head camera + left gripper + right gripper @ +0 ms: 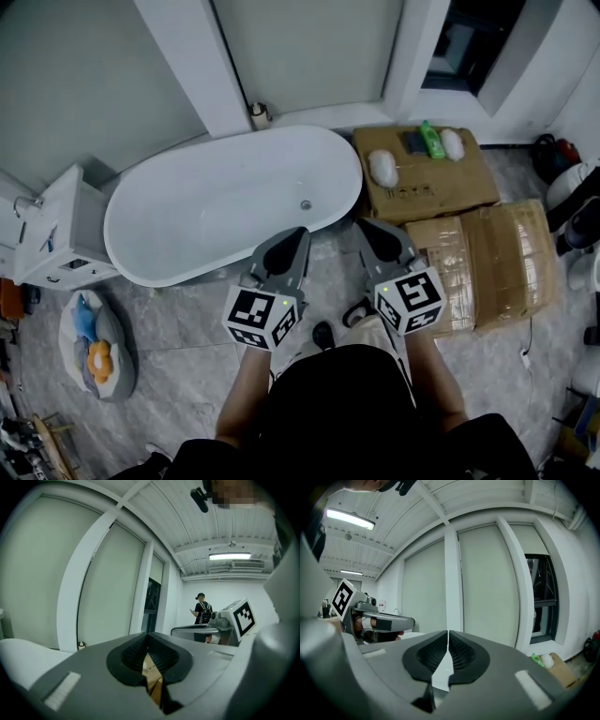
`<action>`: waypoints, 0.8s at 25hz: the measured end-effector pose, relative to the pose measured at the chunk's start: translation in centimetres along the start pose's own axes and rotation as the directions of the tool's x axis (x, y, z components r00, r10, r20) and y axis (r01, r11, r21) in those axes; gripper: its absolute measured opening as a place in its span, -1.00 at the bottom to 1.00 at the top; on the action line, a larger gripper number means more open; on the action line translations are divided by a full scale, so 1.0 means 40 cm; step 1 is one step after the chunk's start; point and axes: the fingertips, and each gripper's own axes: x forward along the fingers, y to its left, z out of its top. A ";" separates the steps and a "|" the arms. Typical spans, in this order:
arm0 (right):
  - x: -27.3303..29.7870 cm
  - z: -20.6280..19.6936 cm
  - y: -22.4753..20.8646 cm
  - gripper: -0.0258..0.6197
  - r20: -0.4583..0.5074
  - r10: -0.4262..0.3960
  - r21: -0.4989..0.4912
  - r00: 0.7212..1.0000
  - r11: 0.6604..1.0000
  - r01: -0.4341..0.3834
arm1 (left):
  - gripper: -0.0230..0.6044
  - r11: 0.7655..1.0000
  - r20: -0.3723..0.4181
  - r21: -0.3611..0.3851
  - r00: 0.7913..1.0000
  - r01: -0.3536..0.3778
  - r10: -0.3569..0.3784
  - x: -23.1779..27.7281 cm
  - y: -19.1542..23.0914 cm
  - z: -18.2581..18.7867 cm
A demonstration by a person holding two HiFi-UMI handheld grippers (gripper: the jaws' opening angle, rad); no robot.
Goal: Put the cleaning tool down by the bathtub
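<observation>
No cleaning tool is clamped in either hand. My best guess for it is the small pale-and-dark thing [357,313] on the grey marbled floor, just off the right end of the white oval freestanding bathtub [206,211]. The marker cube above hides part of it, so I cannot tell its shape or which way its long axis runs. If that is the tool, it already lies by the tub and the task looks close to finished.

It lies directly below and slightly behind the right tongs [367,228], on the person's side of them. The left tongs [295,236] hang a little further off, over the tub's near rim. The right hand is therefore the nearer one, and any further move would be downward and back toward the person's feet.

Both tongs point roughly level, toward the wall of pale blinds behind the tub. Each gripper view shows its ribbed pads closed together at the tips with nothing between them.

Further right, against the tub's end, a flat brown cardboard box [427,192] carries two white oval pieces [382,167], a green bottle [431,141] and a dark block. These could be other cleaning things. A taped cardboard box [497,267] sits nearer the floor's right edge.
</observation>
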 end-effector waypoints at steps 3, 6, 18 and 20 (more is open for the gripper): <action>-0.010 0.026 0.004 -0.88 0.018 -0.011 -0.002 1.000 1.000 0.011 | -0.93 1.000 0.010 0.000 1.000 -0.004 0.004 -0.011 0.003 0.016; -0.022 0.040 0.012 -0.89 0.024 -0.006 -0.003 1.000 1.000 0.006 | -0.93 1.000 0.025 -0.009 1.000 -0.012 0.012 -0.015 0.006 0.029; -0.068 0.055 0.025 -0.90 0.047 -0.017 0.013 0.999 1.000 0.017 | -0.93 1.000 0.030 -0.008 0.999 0.012 -0.012 -0.020 -0.034 0.030; -0.071 0.052 0.026 -0.90 0.048 -0.018 0.020 0.999 1.000 0.017 | -0.93 1.000 0.028 -0.008 1.000 0.012 -0.012 -0.021 -0.036 0.027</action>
